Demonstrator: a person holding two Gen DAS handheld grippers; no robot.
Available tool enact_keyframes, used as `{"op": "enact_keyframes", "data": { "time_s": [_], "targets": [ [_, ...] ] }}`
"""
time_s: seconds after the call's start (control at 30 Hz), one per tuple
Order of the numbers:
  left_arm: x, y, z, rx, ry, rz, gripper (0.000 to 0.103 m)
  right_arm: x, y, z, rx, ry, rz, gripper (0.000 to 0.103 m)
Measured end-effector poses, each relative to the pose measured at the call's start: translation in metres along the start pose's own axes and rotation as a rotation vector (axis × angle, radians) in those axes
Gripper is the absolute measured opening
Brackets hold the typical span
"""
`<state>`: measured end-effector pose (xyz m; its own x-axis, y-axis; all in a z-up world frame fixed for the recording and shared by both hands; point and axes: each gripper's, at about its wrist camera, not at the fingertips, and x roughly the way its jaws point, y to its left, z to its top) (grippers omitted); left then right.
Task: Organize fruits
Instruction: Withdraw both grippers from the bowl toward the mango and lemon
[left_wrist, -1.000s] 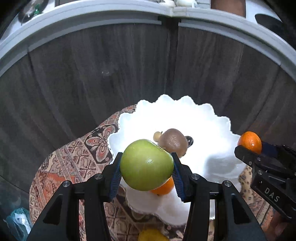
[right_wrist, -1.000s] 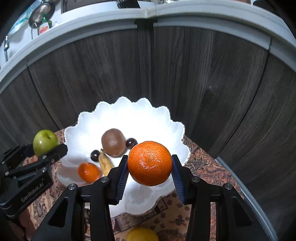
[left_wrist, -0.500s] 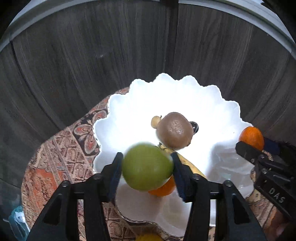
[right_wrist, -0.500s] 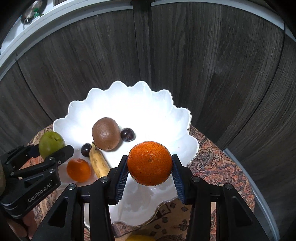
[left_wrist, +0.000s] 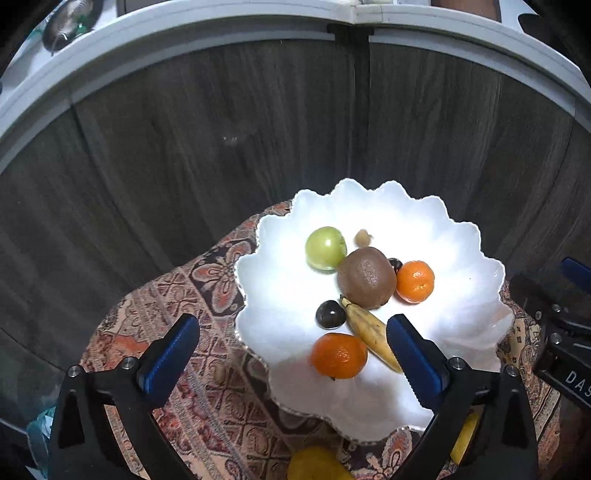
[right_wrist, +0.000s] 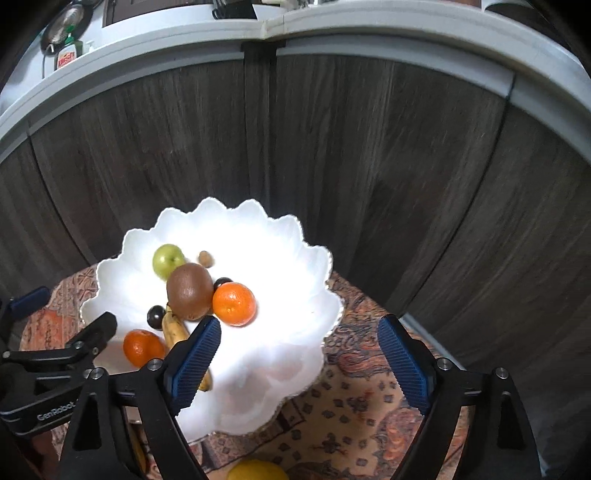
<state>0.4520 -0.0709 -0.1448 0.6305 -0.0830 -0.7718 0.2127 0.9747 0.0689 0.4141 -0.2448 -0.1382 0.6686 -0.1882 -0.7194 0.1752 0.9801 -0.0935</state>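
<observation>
The green apple (left_wrist: 325, 248) is located inside the white scalloped bowl (left_wrist: 476, 243), at the far-left side of the brown kiwi (left_wrist: 366, 277) and touching it. One orange mandarin (left_wrist: 415, 281) is seated against the right side of the kiwi, with a dark grape (left_wrist: 395, 263) just behind the contact point. A second dark grape (left_wrist: 330, 314), a banana (left_wrist: 371, 334) and a second mandarin (left_wrist: 339, 355) are positioned on the near side of the kiwi. A small tan fruit (left_wrist: 364, 238) is found just beyond the kiwi.

The left gripper (left_wrist: 291, 354) is held over the near rim of the bowl; its jaws have just been opening, are fully spread, and nothing is gripped between them. The right gripper (right_wrist: 299, 360) is likewise spread wide after just opening, with nothing held.

The bowl is set on a patterned cloth (left_wrist: 177, 295). A yellow fruit (right_wrist: 256, 470) is seen on the cloth at the near side of the bowl.
</observation>
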Motion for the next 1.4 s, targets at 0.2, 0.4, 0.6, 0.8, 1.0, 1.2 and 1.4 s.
{"op": "enact_keyframes", "data": {
  "time_s": [0.2, 0.4, 0.6, 0.8, 1.0, 1.2, 1.4],
  "targets": [
    [-0.027, 0.004, -0.002, -0.013, -0.017, -0.004, 0.103, -0.03, -0.005, 0.001, 0.015, -0.041, -0.016, 0.088],
    [-0.054, 0.008, -0.011, -0.039, -0.031, -0.004, 0.103, -0.058, -0.006, -0.005, 0.038, -0.069, 0.006, 0.089],
    [-0.068, 0.01, -0.026, -0.049, -0.027, 0.01, 0.103, -0.072, -0.004, -0.019, 0.039, -0.068, 0.017, 0.089],
    [-0.073, 0.011, -0.041, -0.069, -0.013, 0.022, 0.103, -0.078, -0.003, -0.033, 0.045, -0.055, 0.028, 0.089],
    [-0.073, 0.008, -0.057, -0.089, 0.0, 0.027, 0.103, -0.078, -0.005, -0.046, 0.052, -0.046, 0.03, 0.089],
    [-0.063, 0.004, -0.074, -0.105, 0.027, 0.023, 0.103, -0.073, -0.006, -0.061, 0.057, -0.032, 0.033, 0.089],
    [-0.053, -0.001, -0.088, -0.103, 0.027, 0.041, 0.102, -0.06, -0.009, -0.077, 0.061, -0.007, 0.03, 0.089]
  ]
}}
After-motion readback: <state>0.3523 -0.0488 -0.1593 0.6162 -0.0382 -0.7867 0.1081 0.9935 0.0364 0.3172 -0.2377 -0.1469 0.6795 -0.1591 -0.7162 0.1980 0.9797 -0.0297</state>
